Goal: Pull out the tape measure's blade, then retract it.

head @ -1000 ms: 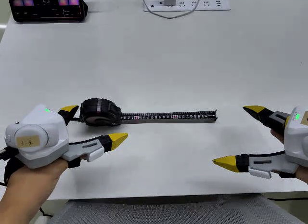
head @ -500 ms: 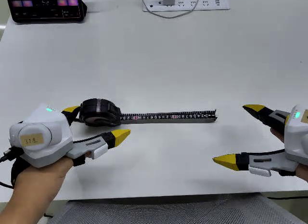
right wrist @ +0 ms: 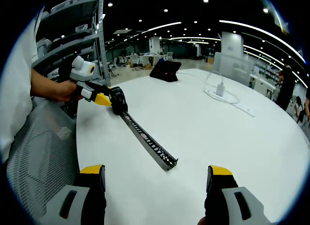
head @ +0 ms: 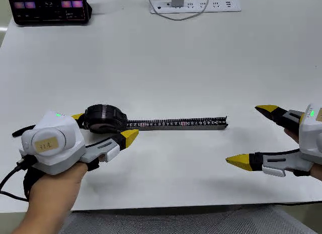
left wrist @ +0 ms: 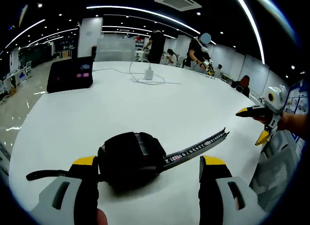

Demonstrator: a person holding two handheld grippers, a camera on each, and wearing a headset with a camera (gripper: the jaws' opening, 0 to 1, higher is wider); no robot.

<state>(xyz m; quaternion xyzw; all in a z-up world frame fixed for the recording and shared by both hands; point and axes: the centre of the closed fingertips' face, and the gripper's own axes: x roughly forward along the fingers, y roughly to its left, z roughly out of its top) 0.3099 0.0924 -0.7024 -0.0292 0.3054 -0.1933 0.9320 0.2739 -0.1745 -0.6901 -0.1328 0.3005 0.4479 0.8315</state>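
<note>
A black tape measure (head: pixel 104 118) lies on the white table (head: pixel 166 68), its blade (head: pixel 176 124) pulled out to the right and flat on the surface. My left gripper (head: pixel 103 126) is open, its yellow-tipped jaws on either side of the case; in the left gripper view the case (left wrist: pixel 131 157) sits just ahead, between the jaws. My right gripper (head: pixel 250 135) is open and holds nothing, a short way right of the blade's end (head: pixel 224 124). In the right gripper view the blade (right wrist: pixel 147 141) runs away toward the case (right wrist: pixel 117 99) and the left gripper (right wrist: pixel 92 96).
A dark device with lit pink keys (head: pixel 49 6) stands at the back left. A white power strip (head: pixel 196 4) with a looped cable lies at the back centre. A mesh chair seat (head: pixel 176 221) shows below the table's near edge.
My left gripper has moved right and forward, so its jaws now bracket the tape measure's case. The right gripper has shifted slightly. The blade's length looks unchanged.
</note>
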